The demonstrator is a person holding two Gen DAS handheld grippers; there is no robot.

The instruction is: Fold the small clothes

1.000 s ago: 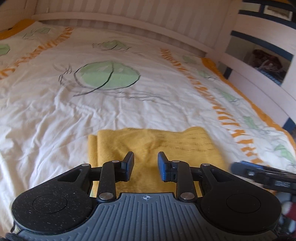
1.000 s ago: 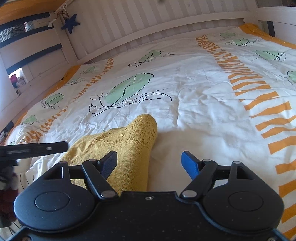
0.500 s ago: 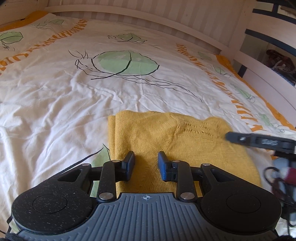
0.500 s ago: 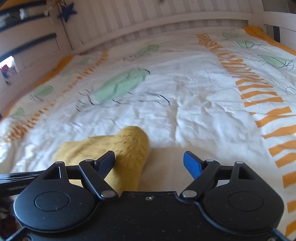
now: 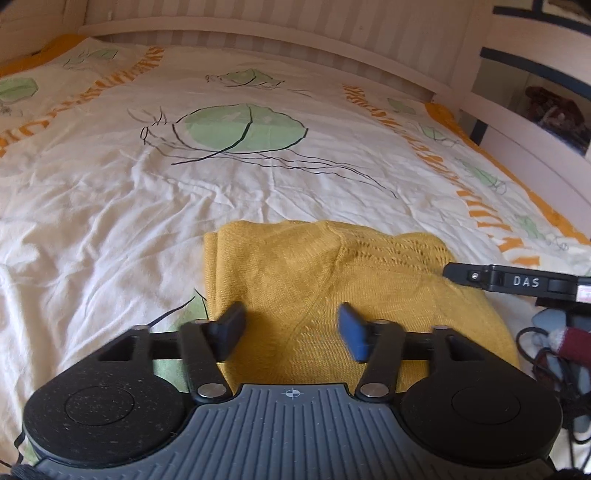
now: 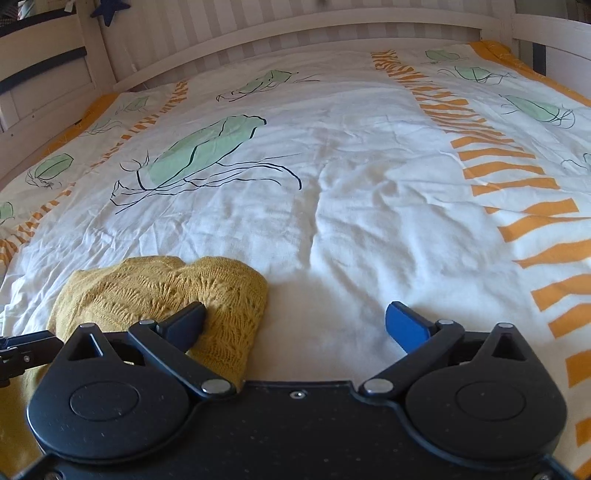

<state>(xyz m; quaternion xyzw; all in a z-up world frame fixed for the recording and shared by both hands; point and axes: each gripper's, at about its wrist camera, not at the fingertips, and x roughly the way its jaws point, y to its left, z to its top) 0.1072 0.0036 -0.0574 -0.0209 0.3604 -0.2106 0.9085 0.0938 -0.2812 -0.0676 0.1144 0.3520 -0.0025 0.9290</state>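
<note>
White letters "DAS" [image 5: 525, 281] show on the right gripper [image 6: 295, 325], whose jaws are opening over the bed cover [image 6: 369, 206], nothing between them. The folded yellow knit garment [image 5: 332, 288] lies on the bed; the left gripper [image 5: 291, 328] hovers above it, jaws opening, ungripped.

I've got the knit sweater [image 5: 332, 288] lying folded on the duvet [image 5: 110, 221], near edge of the bed. Left gripper [image 5: 291, 328] sits over its middle, jaws opening, nothing pinched. Right gripper [image 6: 295, 321] straddles its right edge, jaws opening. Headboard [image 6: 295, 33] behind, shelf unit [image 5: 535, 92] off right.
</note>
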